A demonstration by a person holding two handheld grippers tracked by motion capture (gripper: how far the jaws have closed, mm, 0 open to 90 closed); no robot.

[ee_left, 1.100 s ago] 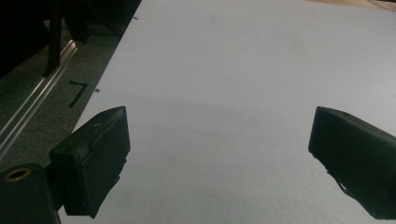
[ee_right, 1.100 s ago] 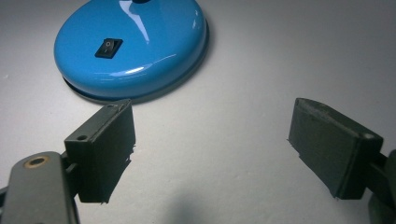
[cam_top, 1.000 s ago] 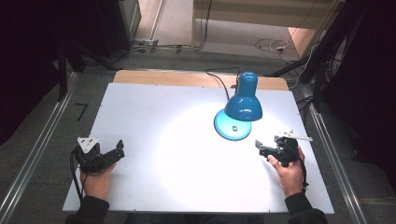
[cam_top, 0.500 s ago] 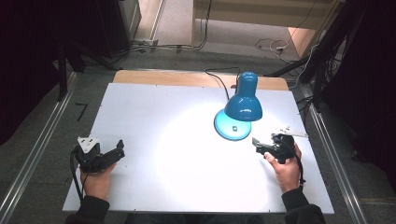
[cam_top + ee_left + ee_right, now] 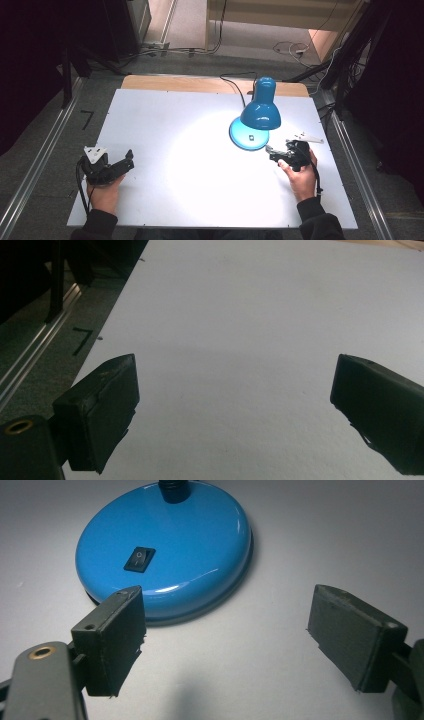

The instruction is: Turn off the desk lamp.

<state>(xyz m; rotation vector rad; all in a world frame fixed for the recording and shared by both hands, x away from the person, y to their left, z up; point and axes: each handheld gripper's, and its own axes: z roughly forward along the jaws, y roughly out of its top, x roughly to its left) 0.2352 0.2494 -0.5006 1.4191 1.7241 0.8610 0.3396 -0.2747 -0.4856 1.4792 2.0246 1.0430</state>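
Right hand-held gripper [image 5: 225, 635] gapes empty just short of the lamp base [image 5: 165, 545] rim; bare table [image 5: 190, 165] leftward.

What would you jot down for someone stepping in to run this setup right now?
Left gripper: open, holding nothing, low over the bare near-left part of the table.
Right gripper: open, holding nothing, just short of the lamp base; its left jaw is closest to the base's rim.
Lamp: blue, upright at far right, lit, casting a bright pool on the table. Rocker switch sits on top of the base, facing the right gripper.
Done: right gripper brought up to the base.
Left: probably pressing the switch; nothing touches it yet.
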